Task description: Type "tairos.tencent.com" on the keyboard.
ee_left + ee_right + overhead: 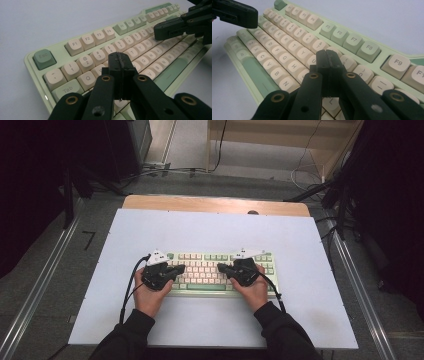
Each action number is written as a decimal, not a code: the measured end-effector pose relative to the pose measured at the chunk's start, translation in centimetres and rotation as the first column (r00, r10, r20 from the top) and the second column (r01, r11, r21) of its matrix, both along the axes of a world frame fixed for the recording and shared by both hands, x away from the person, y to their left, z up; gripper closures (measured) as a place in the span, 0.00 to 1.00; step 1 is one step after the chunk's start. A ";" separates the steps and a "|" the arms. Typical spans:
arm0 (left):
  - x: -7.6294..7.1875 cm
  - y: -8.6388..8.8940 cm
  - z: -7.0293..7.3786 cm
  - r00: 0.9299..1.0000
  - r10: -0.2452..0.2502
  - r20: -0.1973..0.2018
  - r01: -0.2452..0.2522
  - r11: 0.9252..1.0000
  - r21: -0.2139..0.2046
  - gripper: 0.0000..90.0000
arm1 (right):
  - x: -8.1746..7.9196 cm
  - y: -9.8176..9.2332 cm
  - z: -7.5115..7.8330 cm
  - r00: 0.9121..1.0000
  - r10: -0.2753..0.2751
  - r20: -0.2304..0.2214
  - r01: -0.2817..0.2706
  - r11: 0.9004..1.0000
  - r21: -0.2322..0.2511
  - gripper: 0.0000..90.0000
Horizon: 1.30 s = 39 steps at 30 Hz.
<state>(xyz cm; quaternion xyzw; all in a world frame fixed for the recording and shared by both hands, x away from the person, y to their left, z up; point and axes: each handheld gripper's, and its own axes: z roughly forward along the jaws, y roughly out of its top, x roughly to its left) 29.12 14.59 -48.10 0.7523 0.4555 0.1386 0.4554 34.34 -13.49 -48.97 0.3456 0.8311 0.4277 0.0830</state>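
Both sleeves [125, 335] enter from the bottom edge. On the left, the left gripper [178, 268], jaws pressed together and holding nothing, hovers over the keyboard [220, 270], a pale green board with cream keys and green function keys. It lies near the front of a white table sheet [215, 230], grey floor around. On the right, the right gripper [220, 267], likewise closed and empty, hovers over the keys.
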 end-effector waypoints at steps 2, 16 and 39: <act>0.0 0.0 0.0 1.000 0.000 0.000 0.000 1.000 0.001 1.00 | 0.0 0.1 -0.1 1.000 -0.001 -0.002 0.001 1.000 -0.004 0.98; 0.0 0.0 0.0 1.000 0.002 0.001 -0.002 1.000 -0.006 1.00 | -0.1 0.2 0.5 1.000 -0.006 0.006 0.006 1.000 -0.009 0.98; 1.3 -2.0 -0.6 1.000 -0.002 0.007 0.003 1.000 -0.031 1.00 | -0.3 -0.5 1.1 1.000 -0.024 0.015 0.024 1.000 -0.002 0.98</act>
